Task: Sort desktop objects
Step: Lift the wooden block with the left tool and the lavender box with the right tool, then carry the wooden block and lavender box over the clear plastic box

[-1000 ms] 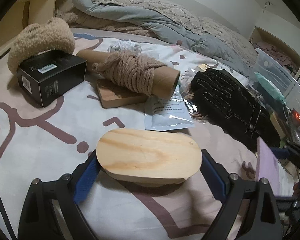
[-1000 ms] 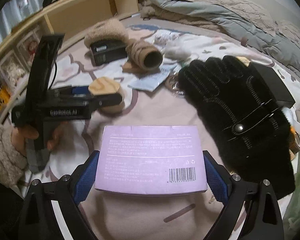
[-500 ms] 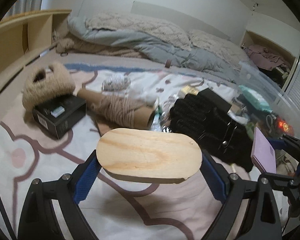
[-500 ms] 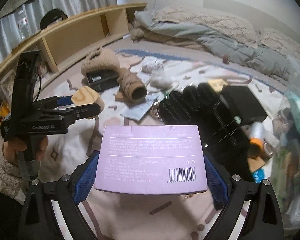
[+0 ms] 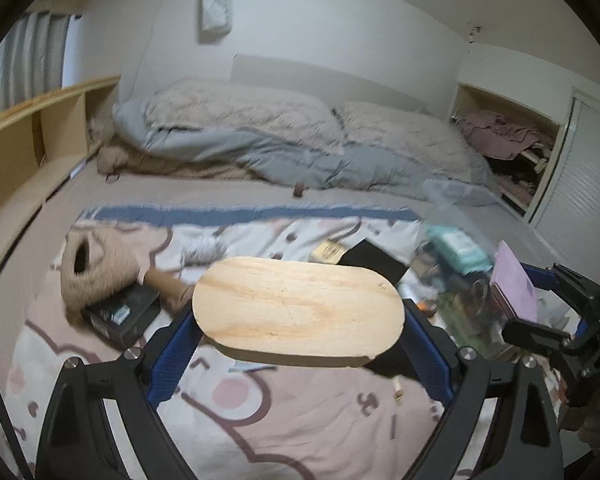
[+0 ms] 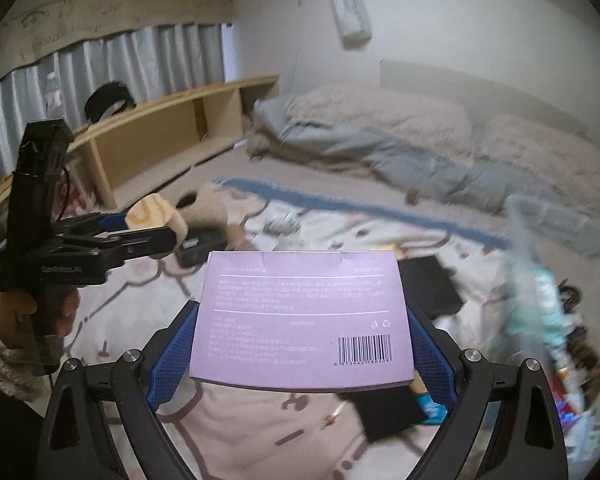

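Note:
My left gripper [image 5: 298, 334] is shut on an oval wooden board [image 5: 298, 310], held flat and well above the patterned bedspread [image 5: 300, 420]. From the right wrist view the same left gripper [image 6: 152, 232] and wooden board [image 6: 150, 212] show at the left, carried by a hand [image 6: 40, 308]. My right gripper [image 6: 302, 344] is shut on a flat purple box [image 6: 304, 316] with a barcode, also lifted. That purple box [image 5: 514, 284] and the right gripper [image 5: 540, 300] appear at the right edge of the left wrist view.
On the bedspread lie a fuzzy beige item [image 5: 96, 268] over a black box [image 5: 124, 314], a cardboard tube [image 5: 168, 284], a black box [image 6: 430, 286] and a clear bin [image 6: 540, 276] of clutter at the right. A rumpled duvet [image 5: 300, 148] and wooden shelf [image 6: 160, 136] lie beyond.
Both grippers have risen and tilted upward with their loads; the bedspread items now sit lower and farther, and the wall and duvet fill the upper view.

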